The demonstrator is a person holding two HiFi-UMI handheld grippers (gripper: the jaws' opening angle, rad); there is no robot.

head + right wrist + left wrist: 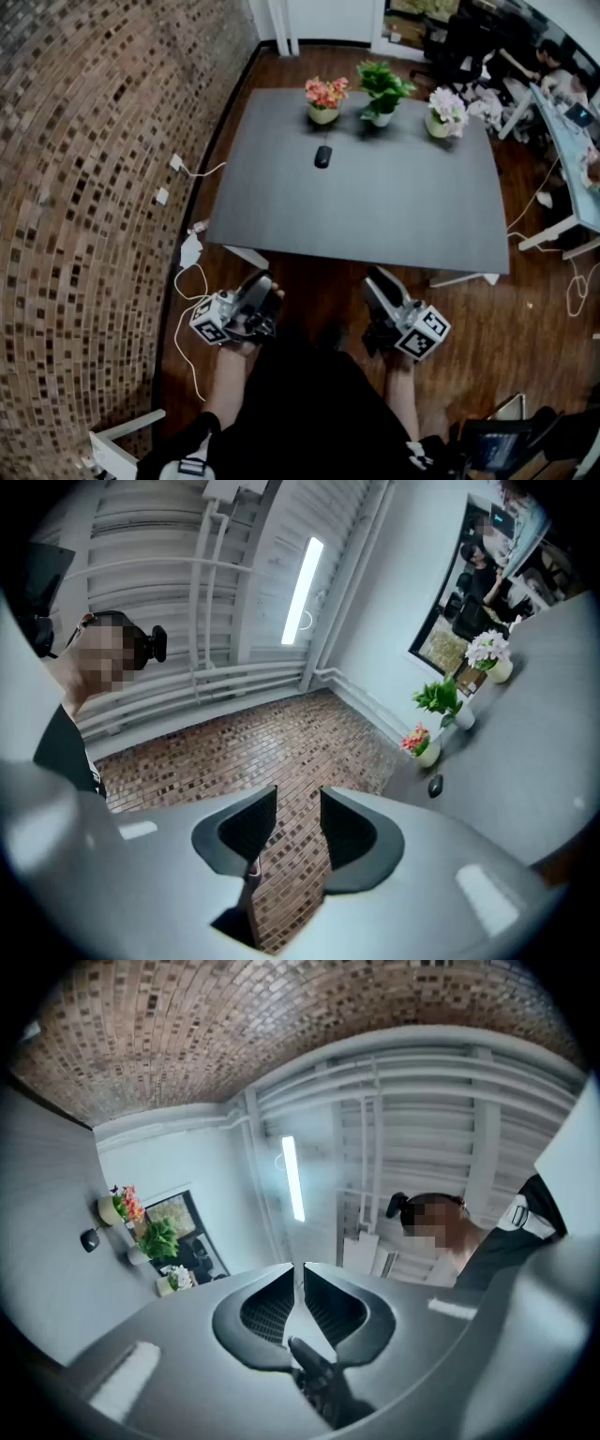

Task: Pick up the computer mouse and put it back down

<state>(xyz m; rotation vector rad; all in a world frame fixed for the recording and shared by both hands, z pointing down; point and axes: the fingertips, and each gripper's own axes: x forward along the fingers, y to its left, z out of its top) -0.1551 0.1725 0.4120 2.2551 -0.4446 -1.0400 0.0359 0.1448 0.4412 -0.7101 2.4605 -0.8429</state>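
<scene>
While nobody is touching it, the computer mouse (322,157) lies on the far half of the dark grey bench (375,216), a small black shape lying lengthwise, away from the person. Just behind it runs a row of three pots along the far edge. The pot of pink and orange flowers (325,98) is the nearest, then comes the green plant (382,92), and the pale pink flowers (447,111) sit off to the right. The mouse sits just in front of that first pot, apart from it, with bare benchtop all around.

Now to the near side, where both grippers hang over the wooden floor (525,319), short of the bench's front edge and well apart from the mouse. The left gripper (300,1267) has its jaws closed, tips meeting with nothing between them, and it tilts upward toward a ceiling light. The right gripper (298,799) has its jaws spread wide and empty, and only brickwork shows through the gap. The square-marked cubes show on both of them in the head view.

On the left a curved brick wall (84,187) runs the length of the room. White cables (192,253) trail across the floor between it and the bench's corner.
</scene>
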